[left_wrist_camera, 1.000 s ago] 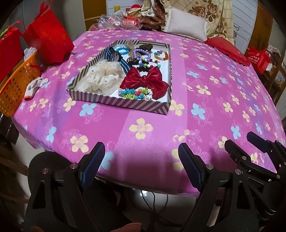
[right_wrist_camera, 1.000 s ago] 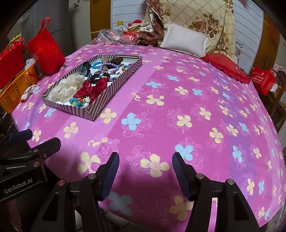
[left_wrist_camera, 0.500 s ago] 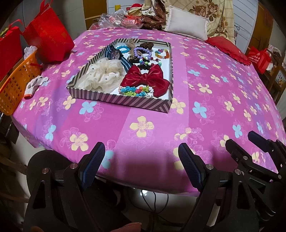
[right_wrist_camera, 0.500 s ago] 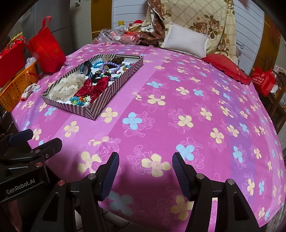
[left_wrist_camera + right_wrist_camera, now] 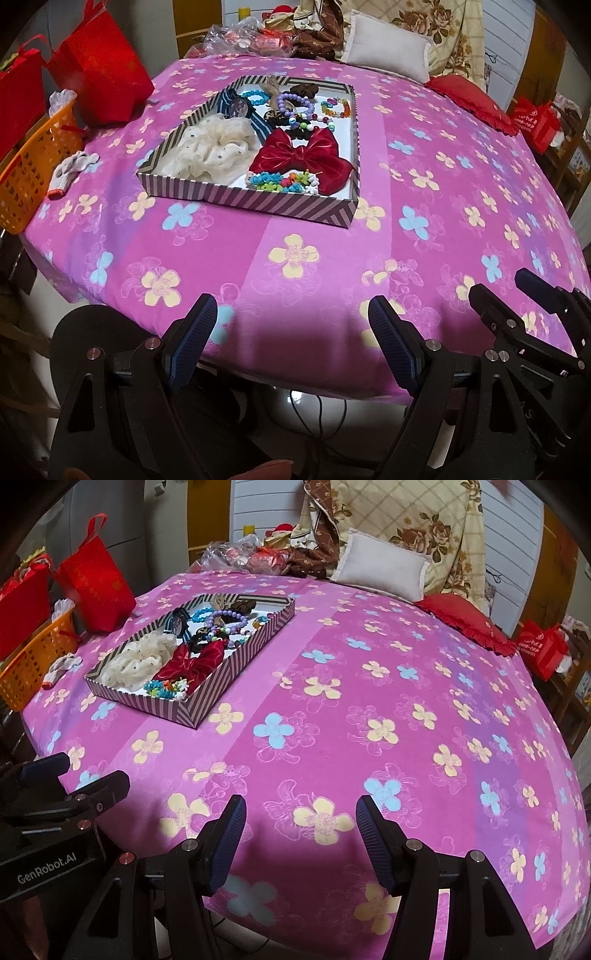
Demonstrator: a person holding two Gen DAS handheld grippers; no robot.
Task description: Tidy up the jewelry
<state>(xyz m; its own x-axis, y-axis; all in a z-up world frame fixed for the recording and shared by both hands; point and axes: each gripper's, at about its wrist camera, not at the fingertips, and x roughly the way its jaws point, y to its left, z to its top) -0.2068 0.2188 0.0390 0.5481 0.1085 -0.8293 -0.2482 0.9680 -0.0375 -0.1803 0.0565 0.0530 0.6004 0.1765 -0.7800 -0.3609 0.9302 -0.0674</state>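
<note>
- The left gripper (image 5: 291, 332) sits at the bottom of the left wrist view, its fingers (image 5: 194, 339) spread wide apart with nothing between them, above the near edge of the pink flowered tablecloth (image 5: 295, 280).
- The right gripper (image 5: 299, 834) sits at the bottom of the right wrist view, fingers (image 5: 376, 845) likewise apart and holding nothing; it also shows at the lower right of the left wrist view.
- The striped tray (image 5: 258, 201) lies on the tablecloth in the upper middle of the left wrist view, and in the upper left of the right wrist view, well apart from both grippers.
- Inside the tray, a cream scrunchie (image 5: 207, 151) fills the left part, touching a red bow (image 5: 301, 157) to its right.
- A strand of small bright beads (image 5: 282, 181) lies just in front of the bow, against the tray's near wall.
- Toward the tray's far end are a purple bead bracelet (image 5: 295, 103), a striped-band watch (image 5: 240, 109) and more small bracelets, crowded together.
- At the left edge of the frame, an orange basket (image 5: 33, 162) stands beside the table, with a white glove (image 5: 70, 170) lying on the cloth next to it.
- A red bag (image 5: 99, 74) stands at the upper left; a white pillow (image 5: 388, 50) lies at the far edge, top centre.
</note>
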